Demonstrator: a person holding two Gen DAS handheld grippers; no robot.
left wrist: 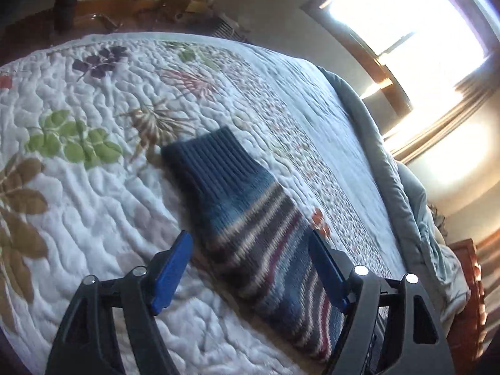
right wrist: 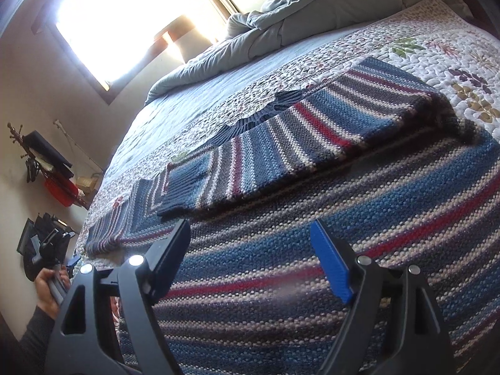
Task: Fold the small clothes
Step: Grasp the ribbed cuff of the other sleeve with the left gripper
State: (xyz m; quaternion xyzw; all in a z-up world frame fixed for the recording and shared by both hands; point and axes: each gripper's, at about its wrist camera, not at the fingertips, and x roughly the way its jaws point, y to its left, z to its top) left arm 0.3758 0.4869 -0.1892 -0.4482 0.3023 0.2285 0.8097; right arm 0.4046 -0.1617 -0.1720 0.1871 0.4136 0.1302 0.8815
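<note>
Blue-padded fingers (right wrist: 328, 268) spread over ribbed, striped knit sweater (right wrist: 312, 281).

One striped knit sweater (right wrist: 312, 218) lies on the one floral quilt (left wrist: 93, 187), the landmark here. Two sleeves show on the sweater: one folded across its body (right wrist: 312, 131), one stretched out over the quilt's patterned border (left wrist: 243, 206). Two grippers hang over the quilt, the left gripper (left wrist: 250, 268) and the right gripper (right wrist: 250, 259), each with two fingers, four in all. Beyond the quilt's far edge lies one crumpled grey duvet (right wrist: 281, 15). Past that, one bright window (right wrist: 125, 22). One hand (right wrist: 50, 290) shows beside the quilt's corner.
</note>
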